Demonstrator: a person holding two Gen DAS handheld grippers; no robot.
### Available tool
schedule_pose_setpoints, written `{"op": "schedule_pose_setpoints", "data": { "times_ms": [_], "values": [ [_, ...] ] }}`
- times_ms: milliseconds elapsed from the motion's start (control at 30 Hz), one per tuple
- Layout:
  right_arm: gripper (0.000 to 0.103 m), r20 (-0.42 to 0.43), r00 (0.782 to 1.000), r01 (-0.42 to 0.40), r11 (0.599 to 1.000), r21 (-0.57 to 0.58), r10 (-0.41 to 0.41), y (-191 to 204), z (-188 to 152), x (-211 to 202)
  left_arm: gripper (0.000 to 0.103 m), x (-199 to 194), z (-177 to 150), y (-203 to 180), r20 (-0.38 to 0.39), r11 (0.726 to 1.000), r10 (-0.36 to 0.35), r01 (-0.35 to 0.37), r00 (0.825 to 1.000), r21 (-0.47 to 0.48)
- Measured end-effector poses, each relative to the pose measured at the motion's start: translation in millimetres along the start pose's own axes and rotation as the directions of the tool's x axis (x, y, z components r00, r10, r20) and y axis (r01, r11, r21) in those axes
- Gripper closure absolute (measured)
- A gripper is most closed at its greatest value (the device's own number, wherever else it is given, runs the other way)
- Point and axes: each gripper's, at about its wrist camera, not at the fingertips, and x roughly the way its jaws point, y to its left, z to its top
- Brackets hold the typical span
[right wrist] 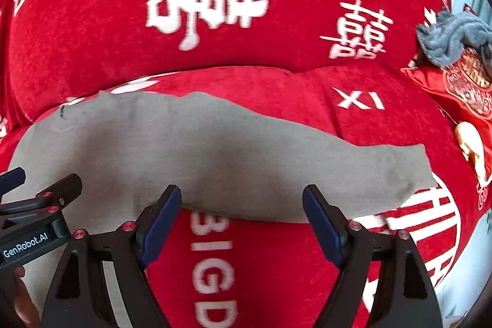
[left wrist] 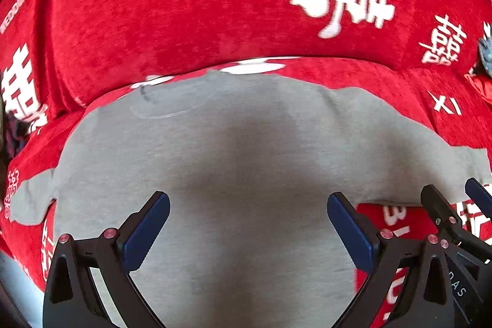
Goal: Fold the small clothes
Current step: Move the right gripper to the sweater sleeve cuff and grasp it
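left wrist: left gripper (left wrist: 248,223) spread wide, empty, over the grey knit shirt (left wrist: 230,162) lying flat on the red printed sofa cover (left wrist: 184,5). right wrist: right gripper (right wrist: 242,219) also spread, empty, at the sleeve (right wrist: 353,174) underside edge - judgement: pinch hem corners evenly, fold without dragging.

Left gripper (left wrist: 248,223): jaws spread wide, nothing between the blue pads (left wrist: 147,231), hovering low and pointing forward. Right gripper (right wrist: 242,220): same, jaws wide apart, blue pads (right wrist: 161,225) clear of contact as far as the view shows. The two sit side by side, close: right gripper's fingers show at the right edge of the left wrist view, left gripper's body at the left edge of the right wrist view. Part of a hand (right wrist: 23,297) visible bottom-left behind the left gripper.
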Motion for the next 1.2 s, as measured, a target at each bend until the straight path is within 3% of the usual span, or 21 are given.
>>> {"op": "schedule_pose_setpoints", "data": {
  "times_ms": [433,833,1033,1200],
  "values": [
    [0.02,-0.009,0.998,0.065,0.996,0.065,-0.065,-72.1,-5.4,8.4,0.0,8.5,6.1,-69.7,-0.019,0.996,-0.049,0.05,0.999,0.07],
    [0.02,-0.06,0.991,0.129,0.971,0.2,-0.12,-159.0,-22.7,27.0,0.0,16.0,7.5,-128.3,-0.032,0.987,-0.074,0.078,0.997,0.143],
    [0.02,-0.093,0.989,0.137,0.956,0.261,-0.117,-190.9,-33.2,42.3,0.0,19.6,6.2,-153.4,-0.035,0.98,-0.08,0.085,0.996,0.181],
    [0.02,-0.083,0.994,0.091,0.94,0.329,-0.067,-214.1,-32.9,62.9,0.0,24.1,4.6,-162.9,-0.037,0.977,-0.077,0.083,0.996,0.196]
  ]
}}
